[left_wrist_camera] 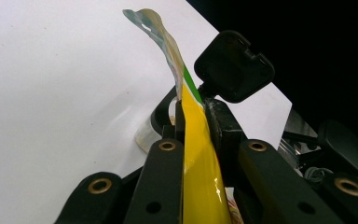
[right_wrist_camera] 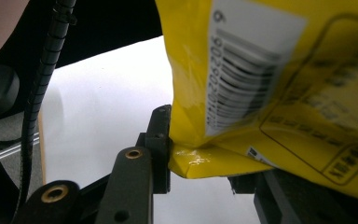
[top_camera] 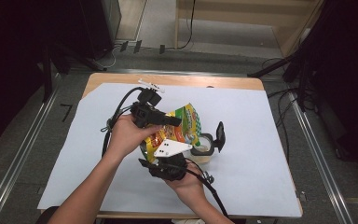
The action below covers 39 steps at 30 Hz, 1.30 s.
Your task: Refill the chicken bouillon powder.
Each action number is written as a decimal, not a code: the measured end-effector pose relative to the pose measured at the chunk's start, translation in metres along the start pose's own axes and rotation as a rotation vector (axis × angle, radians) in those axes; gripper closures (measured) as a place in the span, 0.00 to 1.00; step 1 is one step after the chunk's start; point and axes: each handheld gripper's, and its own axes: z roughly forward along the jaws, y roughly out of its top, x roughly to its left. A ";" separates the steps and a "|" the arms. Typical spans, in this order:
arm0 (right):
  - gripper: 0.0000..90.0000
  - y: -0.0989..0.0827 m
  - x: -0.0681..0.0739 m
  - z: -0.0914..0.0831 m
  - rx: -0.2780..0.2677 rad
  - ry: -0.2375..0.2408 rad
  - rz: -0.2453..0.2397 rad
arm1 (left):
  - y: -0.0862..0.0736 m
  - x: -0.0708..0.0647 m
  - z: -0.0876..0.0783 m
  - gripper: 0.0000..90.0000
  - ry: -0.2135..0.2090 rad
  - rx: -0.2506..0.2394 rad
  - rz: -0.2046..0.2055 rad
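Centre of the high view, and both hands meet over the white sheet point(top_camera: 261, 140) that covers the table: the left gripper point(top_camera: 168, 120) comes in from the left, the right gripper point(top_camera: 165, 163) from below, and between them hangs a yellow snack bag point(top_camera: 179, 128), lifted off the sheet and tilted. In the left gripper view the jaws are pressed onto the bag point(left_wrist_camera: 200, 154), its thin yellow-and-green edge rising from bottom centre toward the top of the frame. In the right gripper view the jaws pinch the bag's lower corner point(right_wrist_camera: 205, 161), with a barcode label point(right_wrist_camera: 242, 79) at upper right, blurred. Just right of the bag in the high view sits a small round container point(top_camera: 204, 144) with a black lid point(top_camera: 220, 135) standing open beside it; that lid point(left_wrist_camera: 233, 65) looms at upper right in the left gripper view.
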 end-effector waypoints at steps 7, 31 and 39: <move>0.75 0.001 0.000 0.000 -0.001 0.001 0.004 | 0.000 0.000 -0.001 0.94 -0.002 0.000 -0.001; 0.75 0.002 0.003 -0.001 -0.006 0.001 0.015 | 0.000 -0.001 -0.001 0.93 -0.014 -0.001 -0.004; 0.76 0.001 0.003 -0.001 -0.014 0.005 0.032 | 0.001 -0.005 0.001 0.92 -0.012 0.004 0.006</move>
